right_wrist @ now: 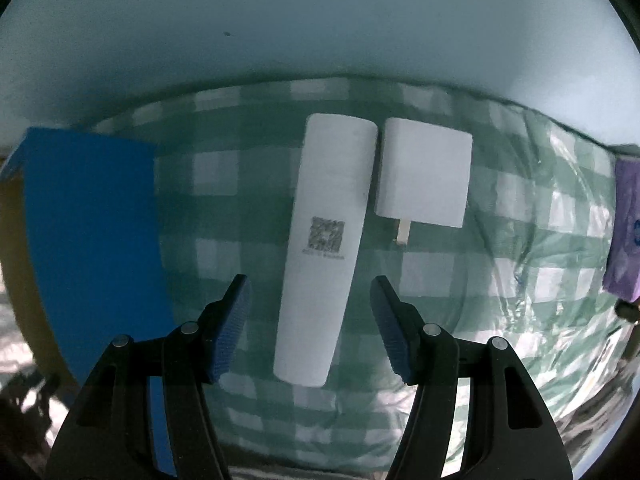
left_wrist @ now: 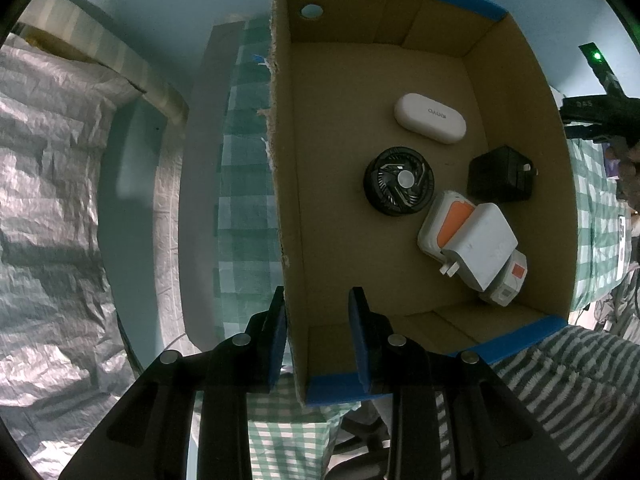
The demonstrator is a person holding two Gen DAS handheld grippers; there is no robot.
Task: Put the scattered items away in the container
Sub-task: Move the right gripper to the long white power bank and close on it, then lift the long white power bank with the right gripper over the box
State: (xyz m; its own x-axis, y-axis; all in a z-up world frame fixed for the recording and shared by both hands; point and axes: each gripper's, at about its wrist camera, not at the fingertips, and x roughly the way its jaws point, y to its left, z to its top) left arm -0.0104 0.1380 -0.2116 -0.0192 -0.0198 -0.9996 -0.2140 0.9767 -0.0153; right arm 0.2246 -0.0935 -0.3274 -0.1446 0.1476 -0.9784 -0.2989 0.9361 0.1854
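We see our left gripper [left_wrist: 317, 330] pointing straight down with its blue-padded fingers [left_wrist: 277, 340] straddling the near left wall of the open brown cardboard box with blue outer faces [left_wrist: 288, 184]; the outer pad lies against the wall, but we cannot tell whether the inner one presses it. Inside, toward the box's right wall, lie a white oval earbud case [left_wrist: 430, 118], a round black fan [left_wrist: 399, 181], a black plug adapter [left_wrist: 500, 179] and a white charger block [left_wrist: 482, 246] stacked on a white-and-orange device [left_wrist: 444, 222]. Our right gripper [right_wrist: 310, 324] hangs released over the green-and-white checked tablecloth [right_wrist: 520, 260], its fingers either side of the near end of a long white bar with a printed code [right_wrist: 324, 248], not touching it. A white square charger with a prong [right_wrist: 424, 178] lies just beside the bar's far end, and the box's blue wall [right_wrist: 92, 240] stands at the cloth's left edge
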